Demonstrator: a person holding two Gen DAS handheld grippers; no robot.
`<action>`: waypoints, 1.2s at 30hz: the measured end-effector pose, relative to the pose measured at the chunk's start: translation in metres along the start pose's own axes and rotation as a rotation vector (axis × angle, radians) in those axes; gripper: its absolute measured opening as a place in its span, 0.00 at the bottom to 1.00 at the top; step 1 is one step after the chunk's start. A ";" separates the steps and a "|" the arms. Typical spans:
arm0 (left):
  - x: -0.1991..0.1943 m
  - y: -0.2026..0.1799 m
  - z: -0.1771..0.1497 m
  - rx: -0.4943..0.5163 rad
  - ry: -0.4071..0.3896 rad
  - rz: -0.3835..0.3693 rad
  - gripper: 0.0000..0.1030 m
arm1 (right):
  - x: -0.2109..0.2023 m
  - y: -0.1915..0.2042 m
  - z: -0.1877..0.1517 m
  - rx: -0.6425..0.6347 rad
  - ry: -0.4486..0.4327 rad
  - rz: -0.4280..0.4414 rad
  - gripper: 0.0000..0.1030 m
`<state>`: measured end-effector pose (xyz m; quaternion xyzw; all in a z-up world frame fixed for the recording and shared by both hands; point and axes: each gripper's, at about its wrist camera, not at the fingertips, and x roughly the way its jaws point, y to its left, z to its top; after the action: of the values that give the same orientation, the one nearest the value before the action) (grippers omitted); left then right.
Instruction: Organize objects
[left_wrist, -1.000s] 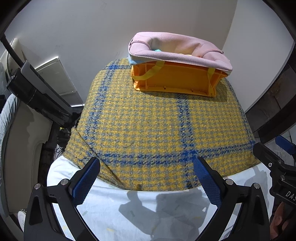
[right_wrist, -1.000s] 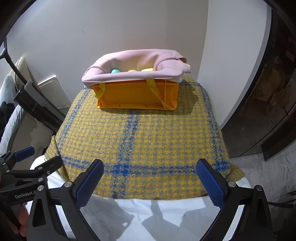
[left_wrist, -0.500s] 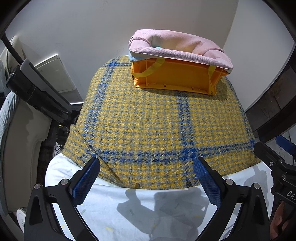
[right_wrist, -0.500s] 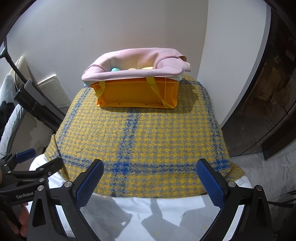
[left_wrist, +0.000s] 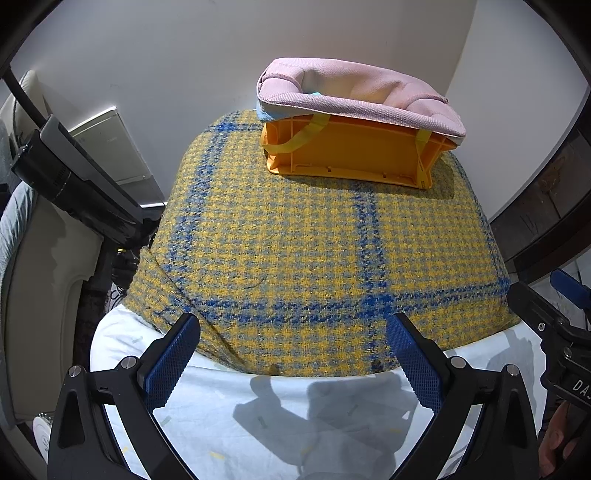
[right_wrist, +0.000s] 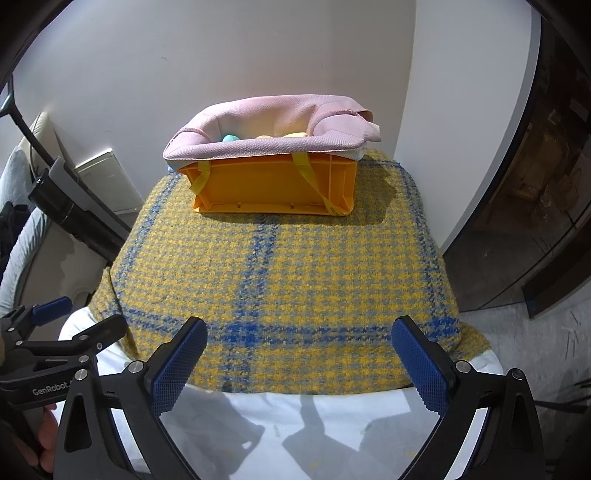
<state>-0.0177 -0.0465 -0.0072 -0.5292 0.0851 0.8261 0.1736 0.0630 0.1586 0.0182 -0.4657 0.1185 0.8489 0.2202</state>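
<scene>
Your left gripper (left_wrist: 293, 354) and right gripper (right_wrist: 299, 360): jaws spread wide, nothing between them, both hovering side by side over the white sheet (right_wrist: 295, 435) at the near edge. Past that, plaid cloth (right_wrist: 295, 280). Orange crate (right_wrist: 273, 184) with pink bag (right_wrist: 266, 140) draped over it sits at the far edge by the wall.

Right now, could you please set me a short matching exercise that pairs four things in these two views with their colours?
Things:
1. crate
2. cloth draped over the crate
3. gripper pads
4. sheet under the blanket

Colours:
A. white
B. pink
C. orange
D. blue

Pairs: 1-C, 2-B, 3-D, 4-A
</scene>
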 end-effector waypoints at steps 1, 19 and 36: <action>0.000 0.000 0.000 0.000 0.000 -0.001 1.00 | 0.000 0.000 0.000 0.000 0.000 0.001 0.98; 0.007 0.003 0.002 -0.003 0.019 0.007 1.00 | 0.004 -0.001 0.002 -0.002 0.008 0.013 0.98; 0.003 0.001 0.001 0.005 0.014 0.003 1.00 | 0.002 -0.002 0.001 -0.002 0.004 0.016 0.98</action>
<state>-0.0199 -0.0469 -0.0101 -0.5344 0.0890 0.8226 0.1730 0.0618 0.1609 0.0175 -0.4667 0.1218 0.8498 0.2126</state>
